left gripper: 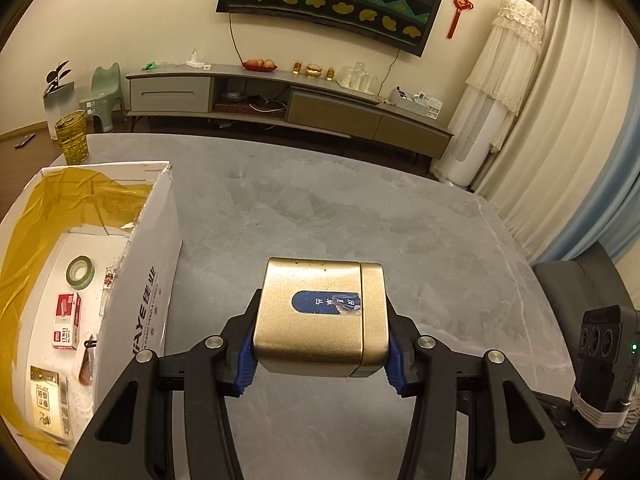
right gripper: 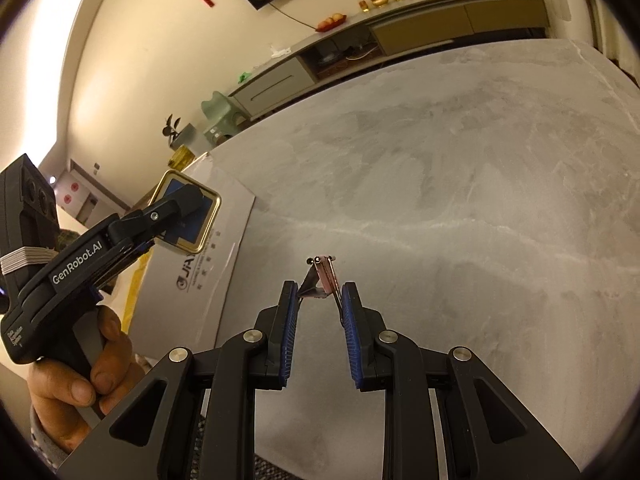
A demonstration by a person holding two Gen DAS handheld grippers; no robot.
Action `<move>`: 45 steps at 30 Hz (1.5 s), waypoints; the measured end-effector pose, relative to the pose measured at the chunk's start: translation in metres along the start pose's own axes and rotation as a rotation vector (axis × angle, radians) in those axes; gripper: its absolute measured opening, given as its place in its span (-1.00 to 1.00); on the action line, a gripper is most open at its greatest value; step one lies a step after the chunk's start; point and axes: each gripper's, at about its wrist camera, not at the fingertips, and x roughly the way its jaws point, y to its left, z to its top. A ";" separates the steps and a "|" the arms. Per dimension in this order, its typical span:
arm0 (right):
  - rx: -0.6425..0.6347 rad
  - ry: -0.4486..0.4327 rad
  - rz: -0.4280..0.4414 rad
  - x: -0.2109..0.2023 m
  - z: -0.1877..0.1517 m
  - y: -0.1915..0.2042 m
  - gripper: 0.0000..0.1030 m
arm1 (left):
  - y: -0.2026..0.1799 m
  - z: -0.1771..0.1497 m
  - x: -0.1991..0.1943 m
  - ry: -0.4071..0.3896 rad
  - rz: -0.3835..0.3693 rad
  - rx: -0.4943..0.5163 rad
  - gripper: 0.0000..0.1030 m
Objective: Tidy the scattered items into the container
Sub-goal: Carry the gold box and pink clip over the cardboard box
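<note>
I see the gold tin point(left gripper: 322, 314) at lower centre of the left wrist view, clamped by its two sides between the blue pads point(left gripper: 244, 364) of the left gripper point(left gripper: 320, 354). The tin is clear of the grey table point(left gripper: 360, 208) and sits just right of the white box point(left gripper: 148, 280), not over its opening. A blue label (partly peeled at one end) faces the camera.

In the right wrist view, the same tin point(right gripper: 188, 212) appears at middle left, held in front of the box wall point(right gripper: 200, 280); a hand point(right gripper: 80, 376) at lower left grips the left gripper's handle.

The right gripper point(right gripper: 320, 312) at lower centre of its view holds a binder clip point(right gripper: 320, 280) between its pads, with the fingers closed on the clip's wire handles and a gap remaining between the pads. The clip body points away from the camera, above the table.

Inside the box, at the left of the left wrist view, lie a roll of green tape point(left gripper: 80, 273), a red and white staple box point(left gripper: 67, 320), and a yellow packet point(left gripper: 50, 404). A yellow plastic liner point(left gripper: 48, 216) drapes over the box's far and left walls.

Beyond the table, at upper centre, a low cabinet point(left gripper: 280, 100) runs along the wall, and pale curtains point(left gripper: 560, 120) hang at the upper right.
</note>
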 end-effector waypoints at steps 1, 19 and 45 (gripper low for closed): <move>-0.005 -0.002 0.001 -0.003 -0.002 0.003 -0.54 | 0.000 -0.001 -0.004 -0.005 -0.005 -0.001 0.01; -0.127 -0.023 0.025 -0.036 -0.025 0.081 -0.54 | 0.025 -0.013 -0.069 -0.097 -0.027 -0.019 0.01; -0.279 0.034 0.067 0.002 -0.028 0.189 -0.54 | 0.159 -0.022 -0.126 -0.195 0.043 -0.173 0.01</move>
